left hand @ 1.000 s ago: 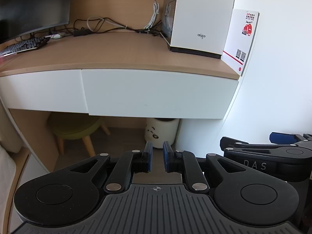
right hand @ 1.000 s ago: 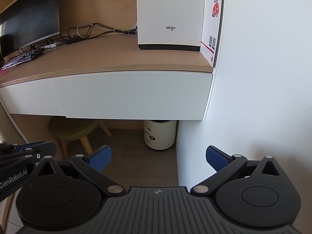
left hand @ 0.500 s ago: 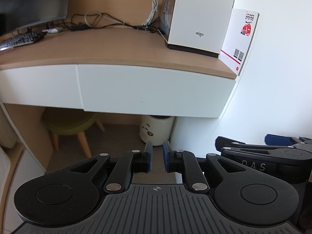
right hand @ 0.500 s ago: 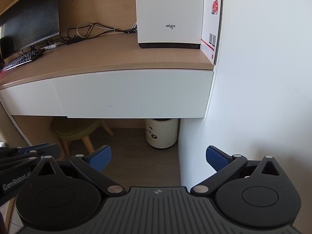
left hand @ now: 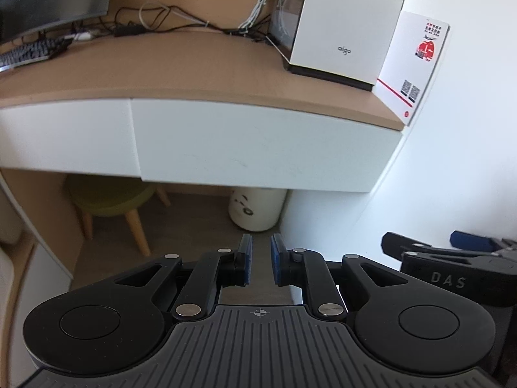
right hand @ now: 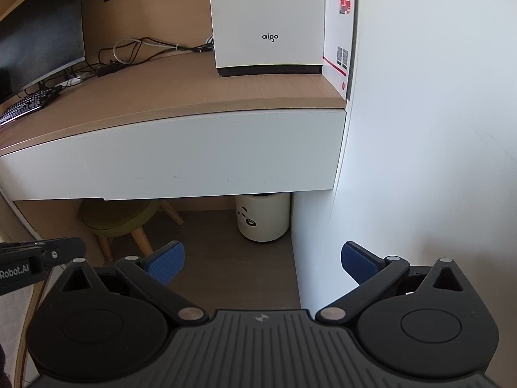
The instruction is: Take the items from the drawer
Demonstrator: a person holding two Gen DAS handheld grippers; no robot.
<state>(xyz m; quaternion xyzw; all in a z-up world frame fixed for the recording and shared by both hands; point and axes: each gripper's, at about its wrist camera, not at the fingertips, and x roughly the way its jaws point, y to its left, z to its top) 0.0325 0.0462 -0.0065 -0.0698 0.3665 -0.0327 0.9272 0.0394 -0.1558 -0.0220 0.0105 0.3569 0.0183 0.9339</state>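
Observation:
A white drawer front (left hand: 258, 148) hangs closed under the wooden desk top (left hand: 194, 68), with a second white front (left hand: 64, 135) to its left. The same right drawer (right hand: 206, 155) fills the middle of the right wrist view. My left gripper (left hand: 261, 263) sits in front of and below the drawer, its blue pads nearly together with nothing between them. My right gripper (right hand: 262, 263) is held wide open and empty, also short of the drawer. No drawer contents show.
A white aigo box (left hand: 342, 22) and a red-and-white card (left hand: 413, 64) stand on the desk's right end by the white wall (right hand: 420, 129). A monitor (right hand: 38, 29), keyboard (left hand: 29, 51) and cables lie left. Under the desk are a green stool (left hand: 113, 194) and white bin (right hand: 261, 216).
The left wrist view has shifted: the drawer fronts and desk look larger and lower in frame, so my left gripper has come closer. The right view has barely changed. Neither gripper's jaws moved.

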